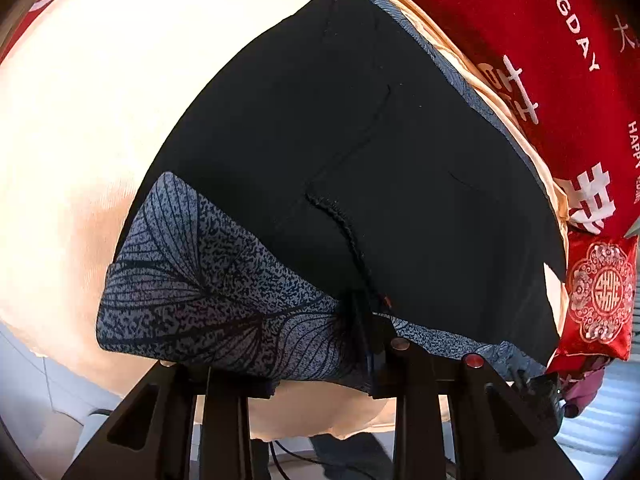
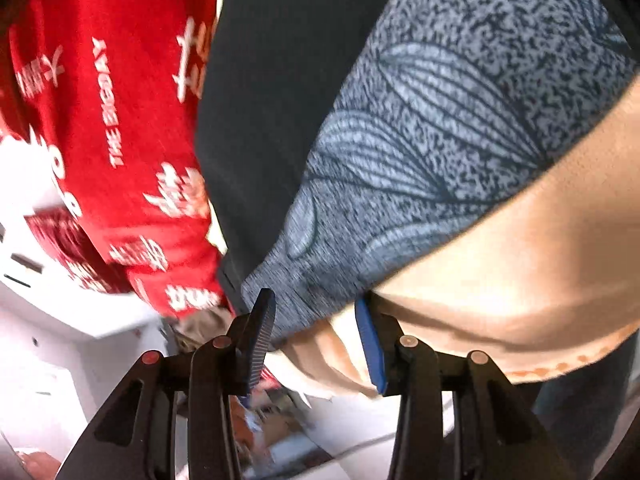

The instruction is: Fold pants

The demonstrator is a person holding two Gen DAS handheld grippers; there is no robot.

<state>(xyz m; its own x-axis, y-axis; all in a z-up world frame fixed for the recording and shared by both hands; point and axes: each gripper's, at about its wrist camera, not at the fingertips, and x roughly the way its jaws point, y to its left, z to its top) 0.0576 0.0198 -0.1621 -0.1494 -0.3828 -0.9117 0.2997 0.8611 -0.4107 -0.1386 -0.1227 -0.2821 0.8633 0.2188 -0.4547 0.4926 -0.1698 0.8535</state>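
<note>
The pants (image 1: 360,152) are black with a blue-grey leaf-print waistband and lie on a cream cloth surface (image 1: 80,120). My left gripper (image 1: 364,320) is shut on the printed waistband at the centre seam; its fingertips are buried in bunched fabric. In the right wrist view the printed band (image 2: 420,152) and black cloth (image 2: 272,100) fill the upper frame. My right gripper (image 2: 316,320) is open at the band's corner, with its left finger (image 2: 260,340) and blue right pad (image 2: 370,344) on either side of the fabric edge.
A red cloth with white lettering (image 1: 540,60) lies along the far side and also shows in the right wrist view (image 2: 112,120). A red embroidered pouch (image 1: 600,296) sits at the right. White furniture (image 2: 60,300) stands below the surface edge.
</note>
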